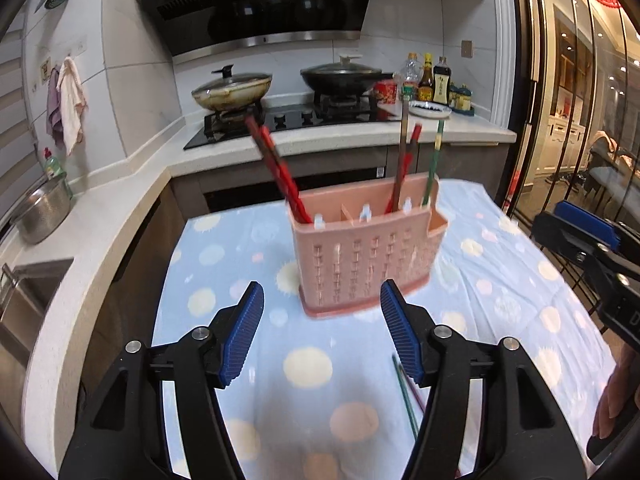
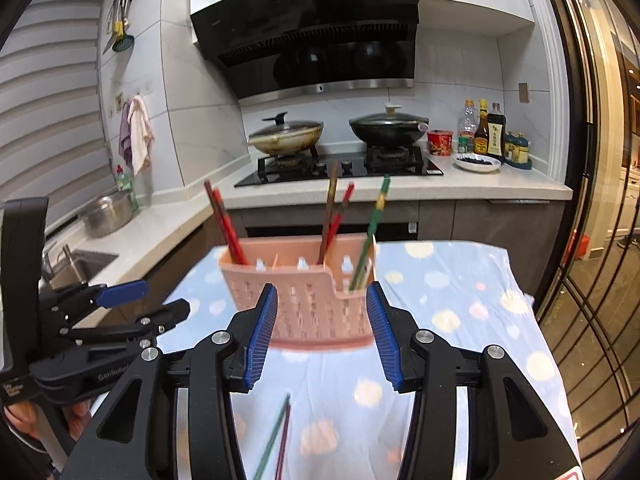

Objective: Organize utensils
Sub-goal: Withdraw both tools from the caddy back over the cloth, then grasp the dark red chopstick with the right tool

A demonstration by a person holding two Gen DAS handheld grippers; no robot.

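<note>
Two views of one desk covered by a spotted blue cloth (image 1: 248, 240). A pink slotted holder (image 1: 366, 248) stands upright near the far edge of the desk, its long side running left to right. Red chopsticks (image 1: 276, 168) lean to the left out of its left compartment, a brown and red pair (image 1: 404, 160) rises from a compartment right of the middle, and one green chopstick (image 1: 434, 160) stands in the small end compartment at the right.

Two loose chopsticks (image 2: 276, 436), one green and one dark red, lie side by side on the cloth near the desk's near edge, still outside the holder. Their long axis runs roughly from the near edge toward the holder, tilted slightly rightward at the far end.

The left tongs (image 1: 322, 328) are spread and hold nothing; the loose pair lies just beneath and inward of their right finger. The right tongs (image 2: 322, 336) are likewise spread and empty; the pair lies below and slightly left of their gap, nearer the camera than the fingertips. Judged from both views, either tongs would have to drop down and draw back toward the near edge; which is nearer cannot be told.
</note>
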